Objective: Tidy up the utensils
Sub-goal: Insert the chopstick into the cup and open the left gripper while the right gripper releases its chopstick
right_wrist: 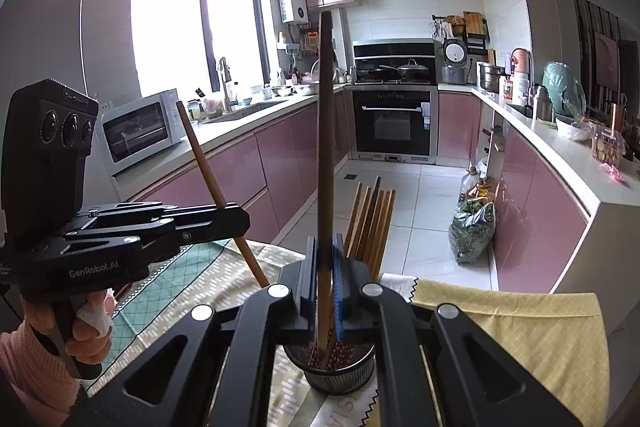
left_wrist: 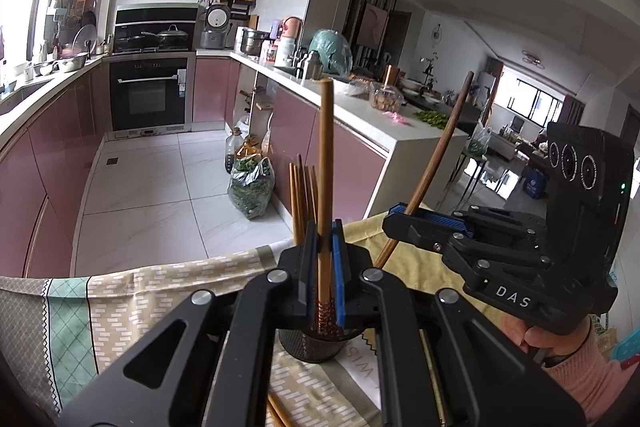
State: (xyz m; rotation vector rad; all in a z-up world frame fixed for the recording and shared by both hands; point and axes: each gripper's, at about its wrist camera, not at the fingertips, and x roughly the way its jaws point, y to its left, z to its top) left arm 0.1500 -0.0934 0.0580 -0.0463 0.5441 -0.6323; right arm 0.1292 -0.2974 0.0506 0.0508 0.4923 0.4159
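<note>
Wooden chopsticks: one is clamped in each pair of tongs, both jaws clenched on the stick.
Left gripper (left_wrist: 325,267): pointed forward and somewhat downward; a light chopstick (left_wrist: 325,163) is held nearly upright between its blue pads, seen tilted in the right wrist view.
Right gripper (right_wrist: 325,283): tilted likewise; a darker chopstick (right_wrist: 325,131) is held upright, seen leaning in the left wrist view.
Hands: the right hand (left_wrist: 536,339), in a pink sleeve, is wrapped around its grip; the left hand (right_wrist: 86,331) likewise.
Holder: a dark mesh cup (right_wrist: 340,375) is seen just below both jaw sets, the lower stick ends reaching into it.
Stored sticks: a bundle of chopsticks (right_wrist: 372,223) is stood just beyond the jaws.
Edges: the patterned cloth (left_wrist: 160,291) ends just ahead; open floor (left_wrist: 160,187) is seen beyond it.
</note>
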